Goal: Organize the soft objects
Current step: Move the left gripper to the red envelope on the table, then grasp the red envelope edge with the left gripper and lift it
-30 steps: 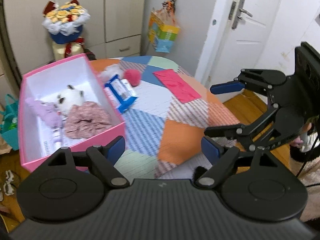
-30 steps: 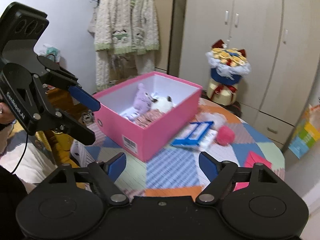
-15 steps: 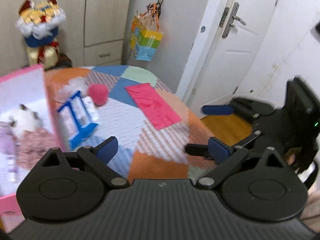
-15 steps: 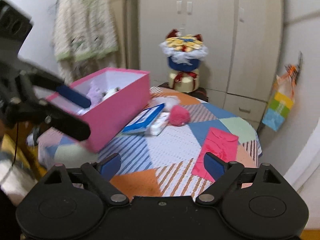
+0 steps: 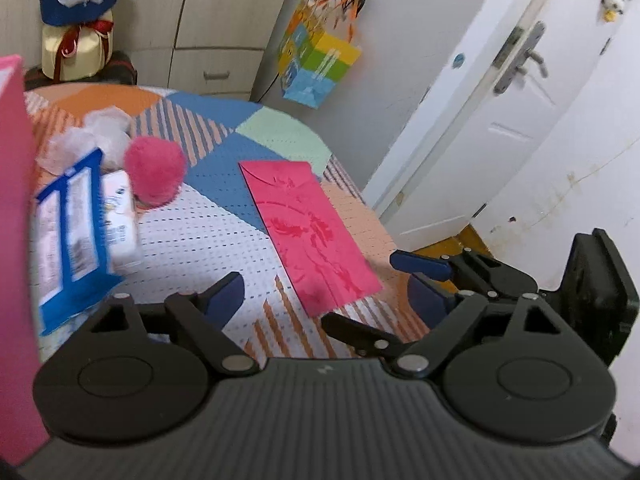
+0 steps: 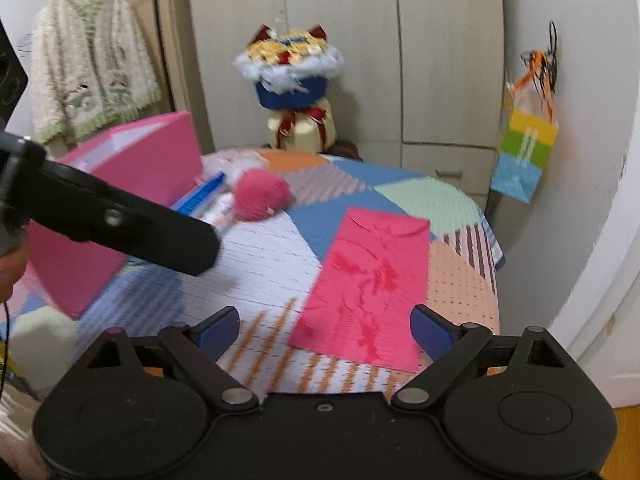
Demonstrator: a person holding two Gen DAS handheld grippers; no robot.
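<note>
**Both views swing off the box toward the loose items**

The pink box (image 6: pixel 120 200) is the landmark. One second ago it sat central in both views, its interior showing plush items; now only its outer wall shows, at the left edge of each view, and its contents are out of sight. The patchwork table (image 6: pixel 260 256) right of the box fills the frame instead.

The red envelope (image 6: pixel 372 280) lies flat, well right of the box, directly ahead of the right gripper (image 6: pixel 326 326), whose jaws stand wide with nothing between them. The left gripper (image 5: pixel 324 292) is likewise wide and empty.

The pink pompom (image 5: pixel 154 176) rests just right of the box, touching the blue packet (image 5: pixel 76 236), beside white crumpled material (image 5: pixel 96 136).

Judgement: the turn points to a next pick; the pompom is the likeliest soft item left outside the box.
</note>
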